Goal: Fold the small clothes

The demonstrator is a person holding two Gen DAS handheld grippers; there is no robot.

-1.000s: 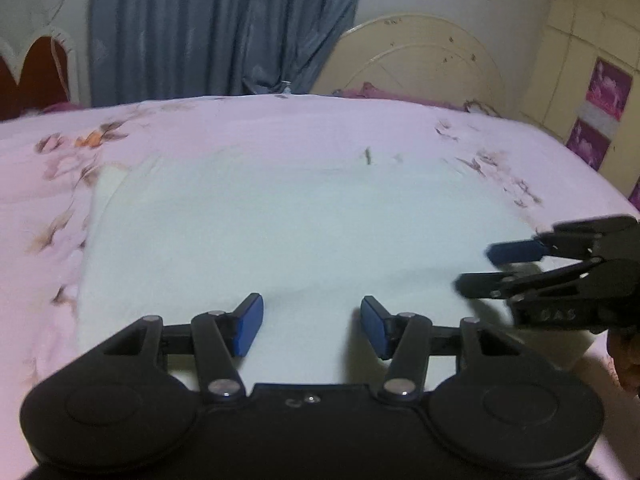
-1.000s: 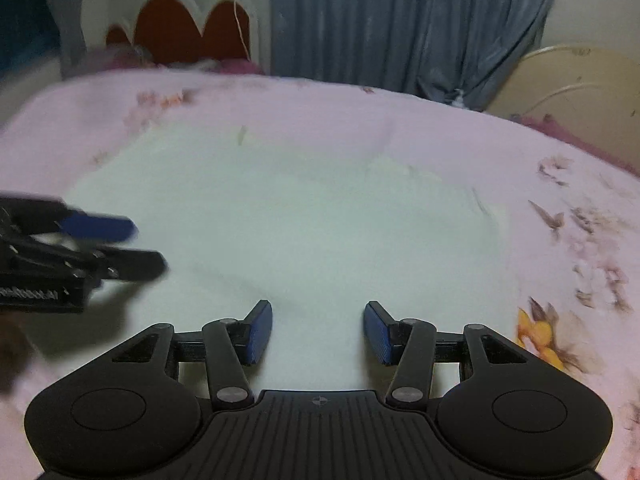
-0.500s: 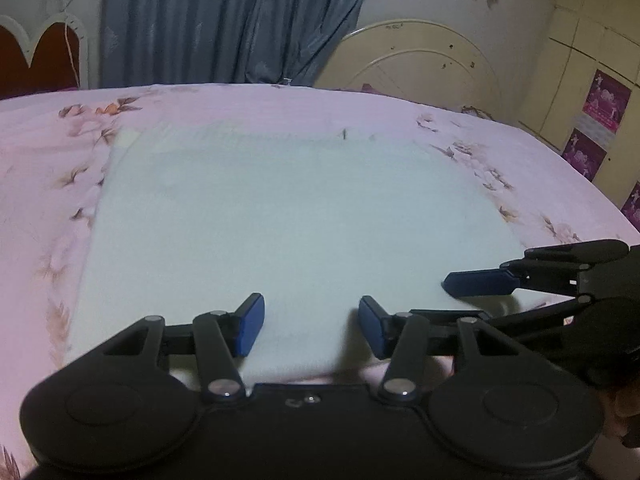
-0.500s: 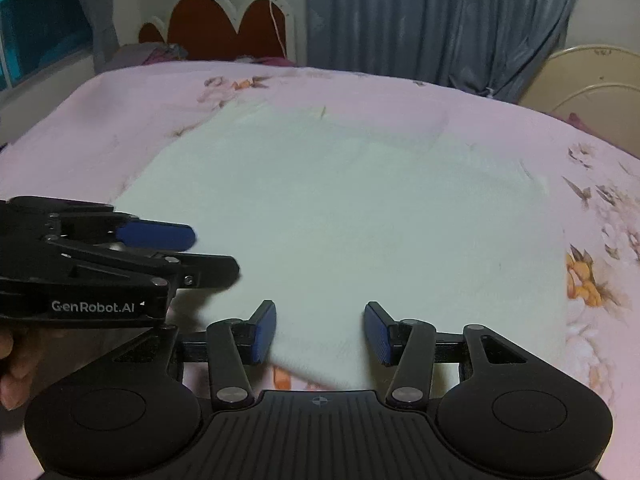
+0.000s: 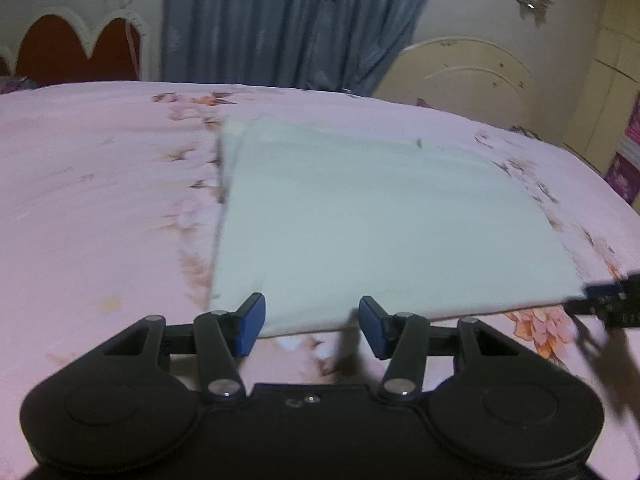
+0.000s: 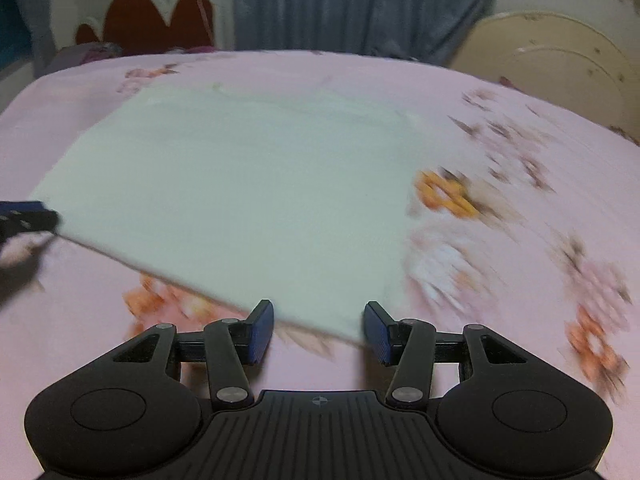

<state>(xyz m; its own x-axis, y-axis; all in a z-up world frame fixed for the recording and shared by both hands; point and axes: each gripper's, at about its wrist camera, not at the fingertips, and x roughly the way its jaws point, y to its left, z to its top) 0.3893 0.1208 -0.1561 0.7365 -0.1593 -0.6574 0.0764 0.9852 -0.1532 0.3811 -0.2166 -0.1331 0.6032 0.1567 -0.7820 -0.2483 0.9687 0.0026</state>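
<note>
A pale white cloth lies flat on the pink floral bedsheet; it also shows in the right wrist view. My left gripper is open, its blue pads either side of the cloth's near left corner, just above the near edge. My right gripper is open at the cloth's near right corner. The right gripper's tips show at the right edge of the left wrist view; the left gripper's tips show at the left edge of the right wrist view. Both views are motion-blurred.
The bedsheet spreads wide around the cloth. A red scalloped headboard, blue curtains and a cream round-topped board stand behind the bed.
Both grippers have pulled back toward me and apart, from over the cloth's middle to its near corners. The cloth's near edge and bare sheet now show in front of each gripper.
</note>
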